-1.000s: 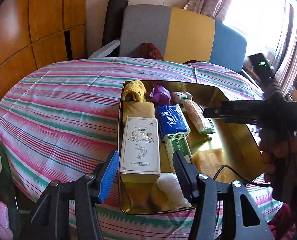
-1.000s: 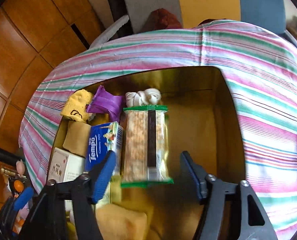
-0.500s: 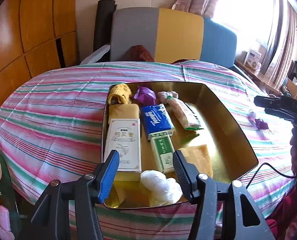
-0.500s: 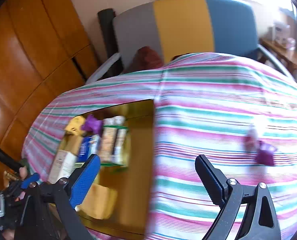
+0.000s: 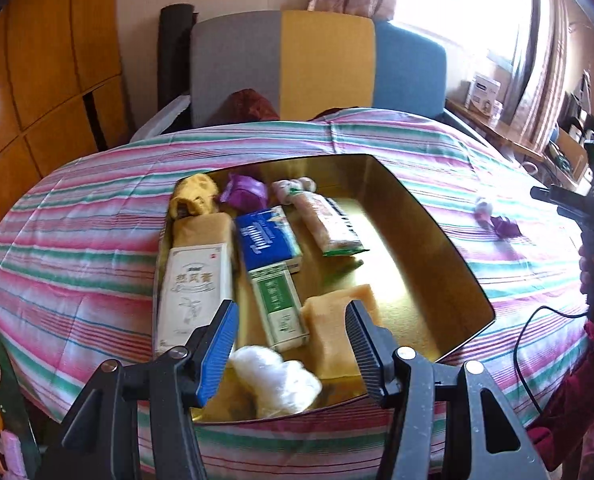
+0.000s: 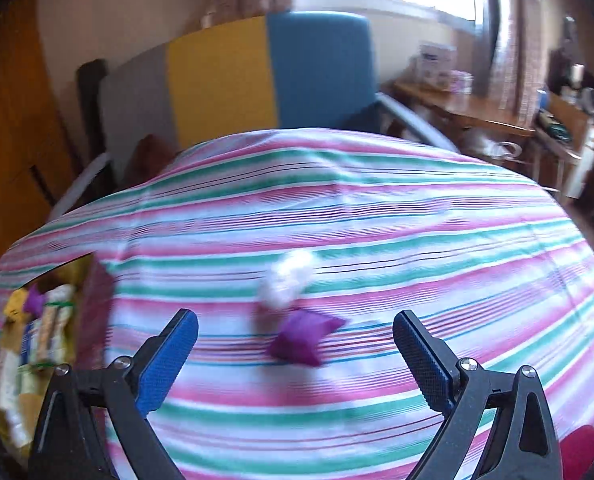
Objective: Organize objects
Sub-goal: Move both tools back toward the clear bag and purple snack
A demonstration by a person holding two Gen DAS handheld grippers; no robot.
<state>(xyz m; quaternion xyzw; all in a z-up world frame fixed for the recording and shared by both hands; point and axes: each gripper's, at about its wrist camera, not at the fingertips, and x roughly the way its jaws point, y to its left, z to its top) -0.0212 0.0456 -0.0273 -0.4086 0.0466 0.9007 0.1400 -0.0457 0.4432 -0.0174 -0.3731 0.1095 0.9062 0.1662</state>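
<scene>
A gold tray (image 5: 437, 224) on the striped tablecloth (image 6: 377, 208) holds a white box (image 5: 195, 288), a blue tissue pack (image 5: 267, 240), a green box (image 5: 279, 300), a snack bar (image 5: 329, 224), a yellow sponge (image 5: 333, 320) and a white wad (image 5: 277, 380). My left gripper (image 5: 291, 320) hovers open over the tray's near end, holding nothing. Outside the tray lie a purple pouch (image 6: 301, 338) and a white wad (image 6: 287, 280). My right gripper (image 6: 295, 320) hangs just short of that pouch; its jaws are opening, with nothing between them.
A chair with a grey, yellow and blue back (image 5: 297, 60) stands behind the table. Wooden panels (image 5: 37, 80) fill the left wall. A cluttered side table (image 6: 477, 116) stands at the right. A black cable (image 5: 537, 320) hangs by a red sleeve (image 5: 577, 400).
My right gripper left the snack bar lying in the tray, swung right over the tablecloth to the purple pouch, and its jaws widened. The left gripper drew back slightly, still open.
</scene>
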